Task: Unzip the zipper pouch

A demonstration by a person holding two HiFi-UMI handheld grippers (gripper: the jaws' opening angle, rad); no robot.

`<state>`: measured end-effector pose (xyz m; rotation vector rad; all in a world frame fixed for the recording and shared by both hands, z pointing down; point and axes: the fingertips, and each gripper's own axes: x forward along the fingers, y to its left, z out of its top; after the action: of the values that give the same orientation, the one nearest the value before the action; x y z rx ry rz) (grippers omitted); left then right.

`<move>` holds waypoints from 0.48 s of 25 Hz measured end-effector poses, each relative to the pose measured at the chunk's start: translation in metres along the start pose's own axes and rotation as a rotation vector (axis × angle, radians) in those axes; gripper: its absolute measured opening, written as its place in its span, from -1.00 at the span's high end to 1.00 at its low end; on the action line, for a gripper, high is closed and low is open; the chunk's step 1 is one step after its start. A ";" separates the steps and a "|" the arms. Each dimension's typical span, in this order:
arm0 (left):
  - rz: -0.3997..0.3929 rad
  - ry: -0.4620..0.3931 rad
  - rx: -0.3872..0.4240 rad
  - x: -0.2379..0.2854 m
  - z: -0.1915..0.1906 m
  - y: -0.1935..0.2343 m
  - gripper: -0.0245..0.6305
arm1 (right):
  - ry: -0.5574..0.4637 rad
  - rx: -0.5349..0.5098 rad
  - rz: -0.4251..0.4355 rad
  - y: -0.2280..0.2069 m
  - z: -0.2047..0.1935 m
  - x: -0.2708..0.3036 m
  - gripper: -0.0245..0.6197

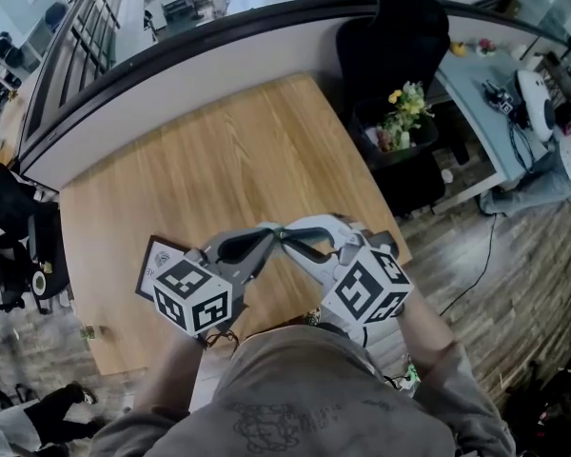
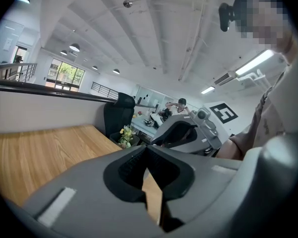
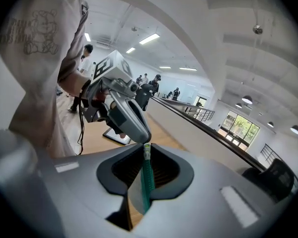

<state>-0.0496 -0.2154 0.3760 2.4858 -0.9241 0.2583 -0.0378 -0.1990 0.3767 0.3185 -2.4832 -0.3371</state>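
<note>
Over the near part of the wooden table point(image 1: 219, 160), my two grippers meet tip to tip. My right gripper point(image 3: 146, 150) is shut on the zipper pouch point(image 3: 147, 182), a clear pouch with a green zipper strip that stands on edge between its jaws. My left gripper point(image 1: 269, 229) has its jaws shut, and its tip sits right at the far, pale end of the green zipper. Whether it pinches the slider is hidden. In the left gripper view the left gripper point(image 2: 148, 151) shows only wood through the slit below its tips. The pouch is hidden under the grippers in the head view.
A dark-framed white card point(image 1: 158, 261) lies on the table near its left front corner. The table's right edge drops to the floor, where a black chair point(image 1: 390, 46) and a pot of flowers point(image 1: 405, 109) stand. A curved low wall point(image 1: 171, 74) runs behind the table.
</note>
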 end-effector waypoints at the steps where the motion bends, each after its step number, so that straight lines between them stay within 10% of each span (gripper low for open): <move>1: 0.010 -0.003 -0.004 -0.001 0.000 0.003 0.93 | -0.010 0.028 -0.013 -0.003 -0.001 -0.002 0.76; 12: -0.009 -0.026 -0.023 -0.004 0.003 0.000 0.93 | -0.173 0.409 -0.060 -0.013 -0.013 -0.019 0.89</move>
<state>-0.0527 -0.2148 0.3718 2.4775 -0.9214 0.2115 -0.0132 -0.2076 0.3721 0.5507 -2.7075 0.1314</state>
